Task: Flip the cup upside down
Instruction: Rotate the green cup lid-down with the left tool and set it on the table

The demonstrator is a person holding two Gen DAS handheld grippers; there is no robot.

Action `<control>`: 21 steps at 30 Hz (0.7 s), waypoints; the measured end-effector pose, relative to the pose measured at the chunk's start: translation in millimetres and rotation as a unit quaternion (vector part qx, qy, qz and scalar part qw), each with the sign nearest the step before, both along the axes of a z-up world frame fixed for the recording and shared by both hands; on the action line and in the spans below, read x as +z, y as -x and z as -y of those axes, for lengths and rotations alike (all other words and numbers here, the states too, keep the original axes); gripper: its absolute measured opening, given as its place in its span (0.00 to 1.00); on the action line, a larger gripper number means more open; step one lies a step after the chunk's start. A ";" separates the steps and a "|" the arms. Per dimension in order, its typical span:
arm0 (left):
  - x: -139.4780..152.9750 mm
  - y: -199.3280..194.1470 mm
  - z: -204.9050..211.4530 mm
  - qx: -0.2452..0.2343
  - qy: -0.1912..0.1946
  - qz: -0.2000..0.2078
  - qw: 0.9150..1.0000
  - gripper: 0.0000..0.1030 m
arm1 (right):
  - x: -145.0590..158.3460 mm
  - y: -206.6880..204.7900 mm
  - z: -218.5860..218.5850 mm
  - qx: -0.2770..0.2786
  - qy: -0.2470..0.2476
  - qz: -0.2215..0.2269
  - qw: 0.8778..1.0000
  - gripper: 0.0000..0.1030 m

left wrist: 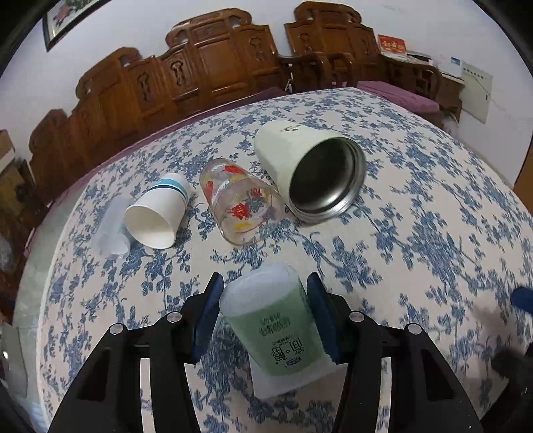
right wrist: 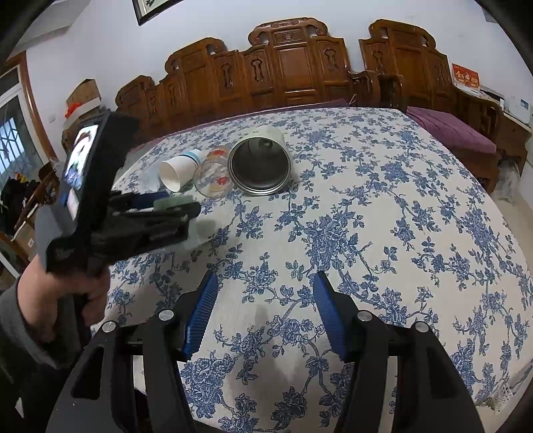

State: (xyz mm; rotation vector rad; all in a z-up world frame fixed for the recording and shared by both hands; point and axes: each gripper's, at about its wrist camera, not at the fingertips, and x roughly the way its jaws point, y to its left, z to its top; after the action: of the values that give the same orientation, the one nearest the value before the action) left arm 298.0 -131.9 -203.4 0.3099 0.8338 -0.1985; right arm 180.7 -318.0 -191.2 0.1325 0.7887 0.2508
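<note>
Left gripper (left wrist: pixel 263 316) clasps a light, slippery plastic cup (left wrist: pixel 276 329) mid-body (squashable); right gripper (right wrist: pixel 263 316) spread, empty.

Carved wooden chairs (right wrist: pixel 286 63), white wall (right wrist: pixel 206 23)

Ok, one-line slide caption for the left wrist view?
Left gripper clamps a green-labelled translucent cup above the floral tablecloth; paper cup, patterned glass and steel-lined mug lie sideways beyond.
</note>
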 end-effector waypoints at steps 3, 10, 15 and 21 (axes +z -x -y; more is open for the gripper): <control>1.8 11.1 0.3 -0.005 -0.003 0.000 1.000 0.46 | 0.6 0.6 0.1 -0.001 0.000 0.001 1.000 0.60; 2.8 23.0 -7.7 0.005 0.026 -0.012 1.000 0.46 | 1.1 1.3 1.1 -0.004 0.001 0.003 1.000 0.60; 4.6 29.9 -16.8 0.016 0.050 -0.021 0.998 0.45 | 1.4 1.9 1.7 -0.004 0.001 0.004 1.000 0.60; 14.2 41.3 -26.7 0.024 0.067 -0.013 0.997 0.53 | 2.5 3.7 -1.1 -0.003 0.009 0.010 1.000 0.60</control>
State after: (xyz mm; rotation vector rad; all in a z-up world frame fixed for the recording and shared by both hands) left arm 256.8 -105.2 -189.1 0.1621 0.8491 -0.2126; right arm 177.0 -316.9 -188.7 0.1147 0.7705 0.2388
